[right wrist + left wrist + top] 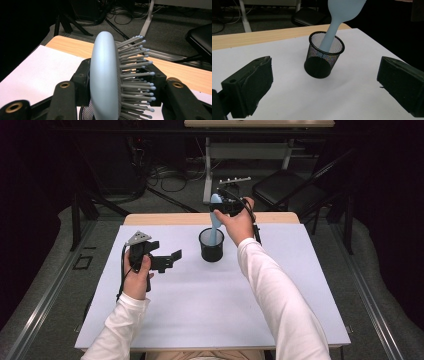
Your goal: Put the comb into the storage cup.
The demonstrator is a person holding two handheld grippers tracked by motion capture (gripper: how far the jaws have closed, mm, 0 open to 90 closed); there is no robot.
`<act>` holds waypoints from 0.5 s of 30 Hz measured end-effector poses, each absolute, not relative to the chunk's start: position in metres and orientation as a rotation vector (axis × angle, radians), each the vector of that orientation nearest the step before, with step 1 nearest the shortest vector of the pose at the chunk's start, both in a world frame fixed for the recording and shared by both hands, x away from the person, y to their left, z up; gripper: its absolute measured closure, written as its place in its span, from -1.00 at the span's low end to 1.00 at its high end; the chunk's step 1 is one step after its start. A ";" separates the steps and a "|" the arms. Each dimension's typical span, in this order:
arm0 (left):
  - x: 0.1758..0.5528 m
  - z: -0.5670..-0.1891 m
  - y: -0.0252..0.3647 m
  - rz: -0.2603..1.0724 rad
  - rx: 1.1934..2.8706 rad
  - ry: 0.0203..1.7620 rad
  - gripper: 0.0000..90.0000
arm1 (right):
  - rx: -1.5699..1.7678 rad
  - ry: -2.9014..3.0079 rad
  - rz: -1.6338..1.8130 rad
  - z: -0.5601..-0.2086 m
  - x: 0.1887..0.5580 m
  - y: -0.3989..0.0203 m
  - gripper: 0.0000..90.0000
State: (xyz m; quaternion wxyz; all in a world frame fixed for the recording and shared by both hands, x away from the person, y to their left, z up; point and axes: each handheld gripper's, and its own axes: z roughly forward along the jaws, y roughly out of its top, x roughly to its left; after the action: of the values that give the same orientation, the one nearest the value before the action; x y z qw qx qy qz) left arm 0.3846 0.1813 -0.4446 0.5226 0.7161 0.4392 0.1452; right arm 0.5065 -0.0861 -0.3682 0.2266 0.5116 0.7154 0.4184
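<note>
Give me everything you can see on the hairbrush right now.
The hairbrush is pale blue, looks like plastic, with an oval paddle head, a smooth rounded back and grey bristles tipped with small balls. It stands nearly upright, slightly tilted, handle down inside the black mesh cup on the white table cover. The right gripper clamps its head, one jaw on the back and one on the bristle side. Whether the handle reaches the cup's bottom is hidden.

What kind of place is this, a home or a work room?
Probably a lab or recording room, not a home: a white-covered table stands between dark curtains, cables lie loose on the grey floor, and another adjustable desk stands behind.
</note>
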 end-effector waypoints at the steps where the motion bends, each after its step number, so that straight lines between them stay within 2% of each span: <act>1: 0.385 -0.445 0.181 0.348 1.715 1.052 -0.99 | 1.410 1.974 1.154 -0.369 0.506 -0.086 0.09; 15: 0.385 -0.445 0.182 0.351 1.718 1.053 -0.99 | 1.378 2.013 1.107 -0.382 0.506 -0.078 0.08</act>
State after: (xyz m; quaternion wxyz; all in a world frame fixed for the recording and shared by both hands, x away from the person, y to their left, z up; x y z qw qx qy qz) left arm 0.3850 0.1815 -0.4450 0.5211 0.7169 0.4394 0.1465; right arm 0.5060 -0.0780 -0.3817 0.2293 0.5008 0.7314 0.4021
